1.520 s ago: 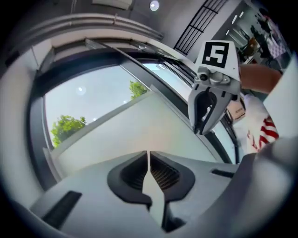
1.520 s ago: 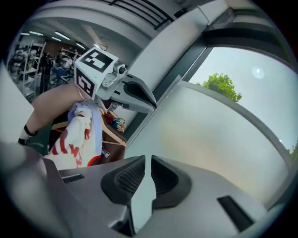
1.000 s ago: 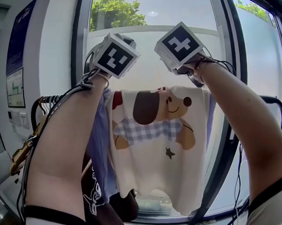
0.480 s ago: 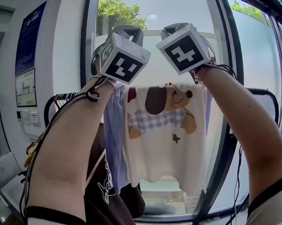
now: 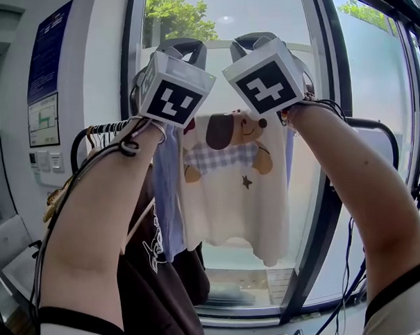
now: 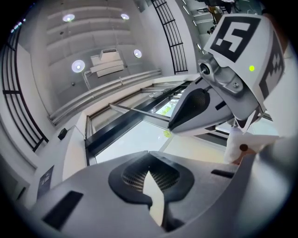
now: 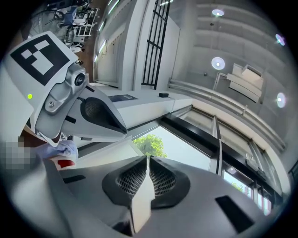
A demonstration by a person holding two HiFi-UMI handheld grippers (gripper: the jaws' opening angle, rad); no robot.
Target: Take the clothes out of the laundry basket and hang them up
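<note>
The tall window (image 5: 189, 18) is seen behind everything, its black frame (image 5: 318, 263) slanting down at the right. The clothes rail (image 5: 78, 141) is crowded with hangers at its left end. The cream dog-print T-shirt (image 5: 239, 197) is hung there, with its left edge against a blue garment (image 5: 168, 200). Its hem is free, and clear glass is left at its right. The left gripper (image 6: 148, 174) and right gripper (image 7: 148, 162) are raised before it, jaws pressed together, nothing held.

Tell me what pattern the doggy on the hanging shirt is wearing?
Blue-and-white checks across the dog on the cream shirt; the head view shows it best.
</note>
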